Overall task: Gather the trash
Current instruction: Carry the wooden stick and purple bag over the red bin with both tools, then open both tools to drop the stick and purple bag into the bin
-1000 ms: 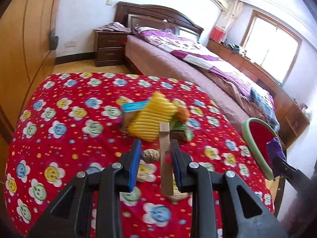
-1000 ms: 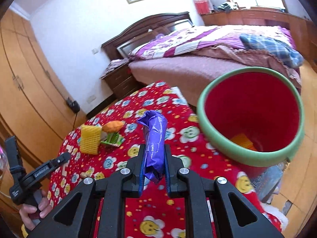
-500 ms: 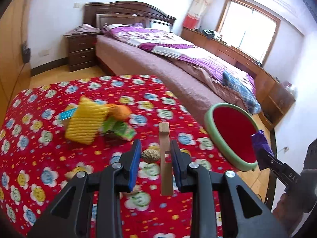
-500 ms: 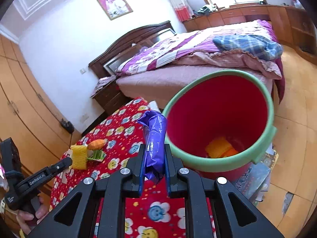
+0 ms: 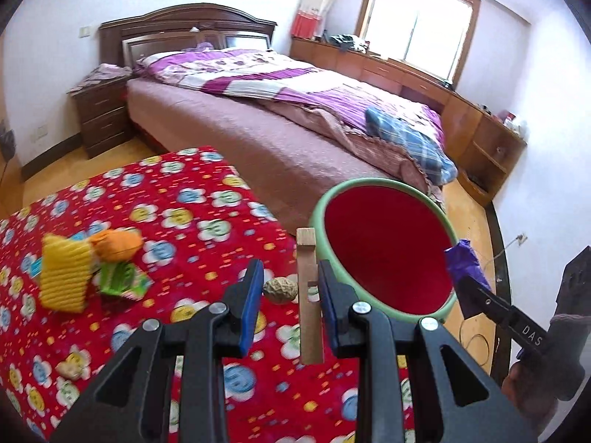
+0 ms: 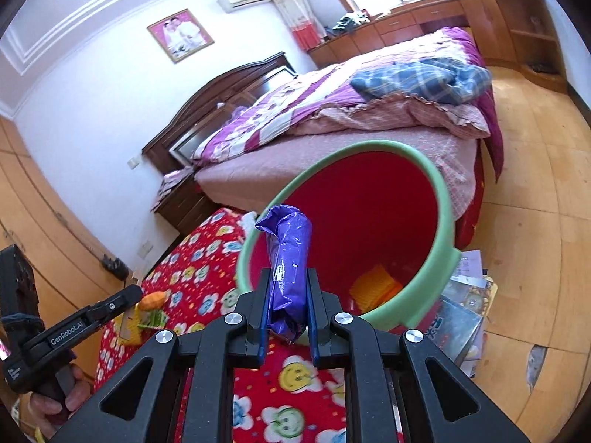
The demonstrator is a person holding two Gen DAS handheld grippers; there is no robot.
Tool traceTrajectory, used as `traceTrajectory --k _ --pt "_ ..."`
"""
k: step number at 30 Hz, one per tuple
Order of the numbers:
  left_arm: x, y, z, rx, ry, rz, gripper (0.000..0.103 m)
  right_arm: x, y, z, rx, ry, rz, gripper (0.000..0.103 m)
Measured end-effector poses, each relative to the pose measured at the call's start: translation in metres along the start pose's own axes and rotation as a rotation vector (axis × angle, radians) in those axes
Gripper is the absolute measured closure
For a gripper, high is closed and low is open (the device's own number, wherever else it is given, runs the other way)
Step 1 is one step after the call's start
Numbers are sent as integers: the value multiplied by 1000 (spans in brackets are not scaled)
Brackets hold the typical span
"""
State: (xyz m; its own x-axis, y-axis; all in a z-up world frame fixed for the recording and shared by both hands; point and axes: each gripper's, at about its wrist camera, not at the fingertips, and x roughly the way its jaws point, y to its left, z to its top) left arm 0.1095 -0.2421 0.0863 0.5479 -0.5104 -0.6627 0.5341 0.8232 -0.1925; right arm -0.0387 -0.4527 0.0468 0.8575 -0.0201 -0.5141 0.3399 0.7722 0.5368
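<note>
Right gripper (image 6: pixel 287 317), clamped on a purple wrapper (image 6: pixel 288 273) standing lengthwise along the fingers, seems already over the red bin (image 6: pixel 439 199); left gripper (image 5: pixel 290 304) trails.

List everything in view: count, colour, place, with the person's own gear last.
Bin: one, red with green rim, beside the table.
Yellow item: one, inside the bin.
Tablecloth: one, red with smiley flowers, on the table.
Yellow ribbed item: one, on the cloth.
Orange item: one, beside it.
Green packet: one, below the orange item.
Nut shell: one, tan; between the left fingers in the image.
Bed: one, purple bedding, behind.
Magazines: several, on the floor by the bin.
Left gripper: black, holding a wooden stick.
Right gripper: black, clamping a purple wrapper.
</note>
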Motion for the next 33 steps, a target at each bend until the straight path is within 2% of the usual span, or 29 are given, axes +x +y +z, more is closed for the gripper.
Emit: traceTrajectory --k 14,26,29,31,33 --pt "63 -51 20 43 57 -85 73 19 -31 8 53 16 -36 85" --pt "90 -59 19 51 70 -98 73 33 -45 11 68 32 -59 84" --pt "93 -57 20 40 81 -96 69 35 -46 10 74 36 -66 82" --pt "93 -56 20 33 81 -87 68 37 -49 11 83 39 -73 73" --pt "93 -53 19 25 81 -83 67 38 -50 11 91 41 -72 71"
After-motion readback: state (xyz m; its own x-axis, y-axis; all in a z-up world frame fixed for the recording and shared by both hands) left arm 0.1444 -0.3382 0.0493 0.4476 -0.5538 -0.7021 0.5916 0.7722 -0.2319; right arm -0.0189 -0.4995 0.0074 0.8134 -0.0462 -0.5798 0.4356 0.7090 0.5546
